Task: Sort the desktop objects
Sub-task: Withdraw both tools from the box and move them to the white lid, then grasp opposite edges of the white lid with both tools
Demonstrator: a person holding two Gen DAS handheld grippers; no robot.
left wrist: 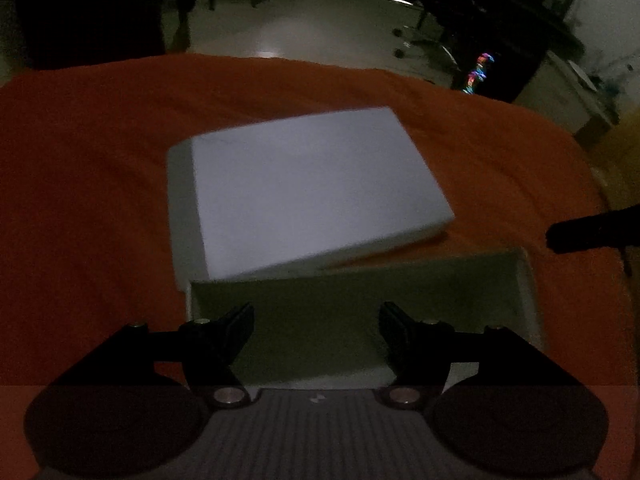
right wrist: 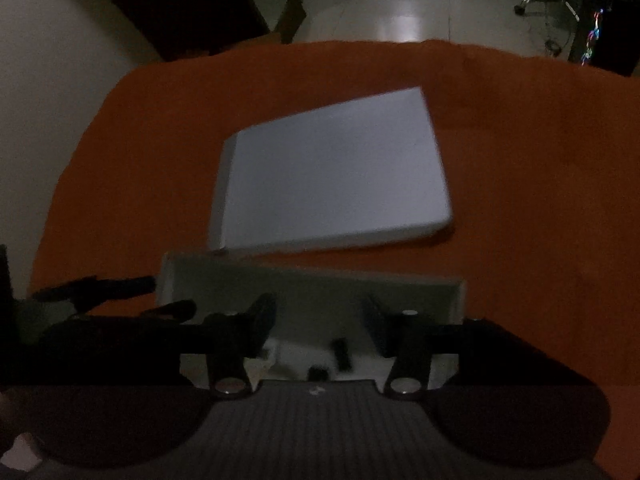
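A white box lid (left wrist: 304,192) lies on the orange cloth, its near edge tilted up against an open white box (left wrist: 360,304). My left gripper (left wrist: 316,316) is open and empty above the box's dim inside. In the right wrist view the lid (right wrist: 336,176) lies flat beyond the open box (right wrist: 460,292). My right gripper (right wrist: 320,312) is open and empty over the box, where small dark objects (right wrist: 340,354) lie on the floor of it. The left gripper's fingers (right wrist: 112,286) show at that view's left edge.
The orange cloth (left wrist: 80,160) covers the table; its far edge drops to a pale floor (left wrist: 288,20). Dark furniture and chair legs (left wrist: 432,28) stand beyond. The right gripper's finger (left wrist: 592,232) pokes in at the left wrist view's right edge.
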